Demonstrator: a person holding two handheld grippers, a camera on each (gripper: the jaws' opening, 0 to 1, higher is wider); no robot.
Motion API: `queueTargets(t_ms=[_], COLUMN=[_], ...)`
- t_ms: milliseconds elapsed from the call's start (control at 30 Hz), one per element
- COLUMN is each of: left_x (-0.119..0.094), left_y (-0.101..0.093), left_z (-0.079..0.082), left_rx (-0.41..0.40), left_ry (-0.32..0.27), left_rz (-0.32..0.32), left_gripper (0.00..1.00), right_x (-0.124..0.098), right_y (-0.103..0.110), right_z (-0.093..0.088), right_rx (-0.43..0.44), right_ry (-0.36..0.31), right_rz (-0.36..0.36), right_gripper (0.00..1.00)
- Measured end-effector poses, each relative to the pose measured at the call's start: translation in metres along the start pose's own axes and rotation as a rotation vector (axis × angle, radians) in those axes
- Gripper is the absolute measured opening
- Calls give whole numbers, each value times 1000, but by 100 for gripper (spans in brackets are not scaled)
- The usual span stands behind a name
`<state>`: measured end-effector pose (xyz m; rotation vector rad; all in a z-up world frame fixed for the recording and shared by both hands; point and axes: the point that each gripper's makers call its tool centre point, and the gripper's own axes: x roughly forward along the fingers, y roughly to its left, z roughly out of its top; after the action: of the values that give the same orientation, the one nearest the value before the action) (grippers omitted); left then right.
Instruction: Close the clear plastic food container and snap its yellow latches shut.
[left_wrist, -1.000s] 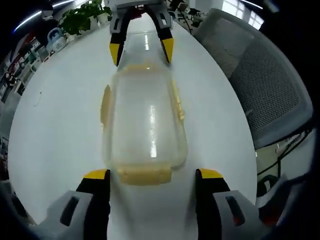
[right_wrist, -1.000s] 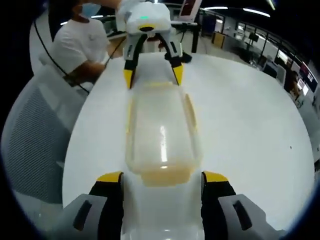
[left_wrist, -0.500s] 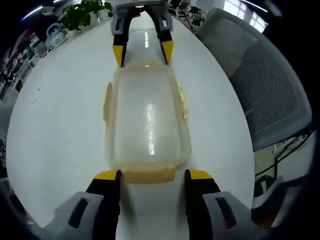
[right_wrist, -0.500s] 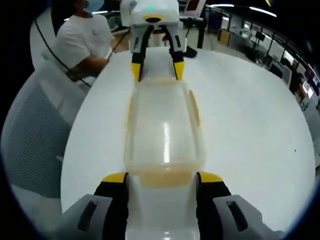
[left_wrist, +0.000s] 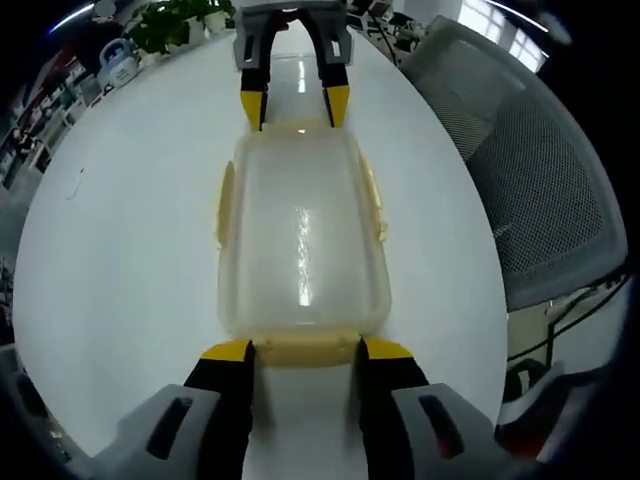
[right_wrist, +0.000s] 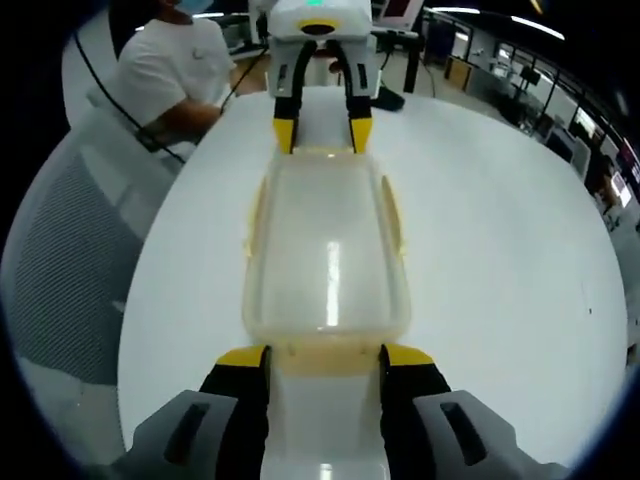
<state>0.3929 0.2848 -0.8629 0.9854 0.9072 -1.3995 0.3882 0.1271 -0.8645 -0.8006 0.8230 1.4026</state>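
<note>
Container (left_wrist: 300, 240), one, lidded, between two hand-held grippers (left_wrist: 303, 349) (right_wrist: 323, 355) on table (left_wrist: 120, 230).

A white round table (left_wrist: 120, 250) carries a clear plastic food container (left_wrist: 300, 240) lying lengthwise.

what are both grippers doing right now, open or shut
Left gripper: shut on the container's near yellow end latch.
Right gripper: shut on the opposite end latch.
</note>
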Motion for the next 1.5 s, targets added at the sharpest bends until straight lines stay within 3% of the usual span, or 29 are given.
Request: queueTargets(t_ms=[167,567,1233,1500], left_x=[1,0,-3,-16], left_y=[1,-2,-3,-2], left_z=[0,1,1,3], left_rx=[-39,-37,-22,-29], left_ry=[5,18,21,9], left_rz=[11,12,12,22], left_gripper=[40,38,38,38], right_x=[0,0,-4,-13], right_y=[-1,1,4,5], right_z=[0,-1,1,9], right_rx=[6,-1,0,-4], right_ry=[12,73,74,55], right_rz=[-11,-5,18,9], right_gripper=[40,38,38,38])
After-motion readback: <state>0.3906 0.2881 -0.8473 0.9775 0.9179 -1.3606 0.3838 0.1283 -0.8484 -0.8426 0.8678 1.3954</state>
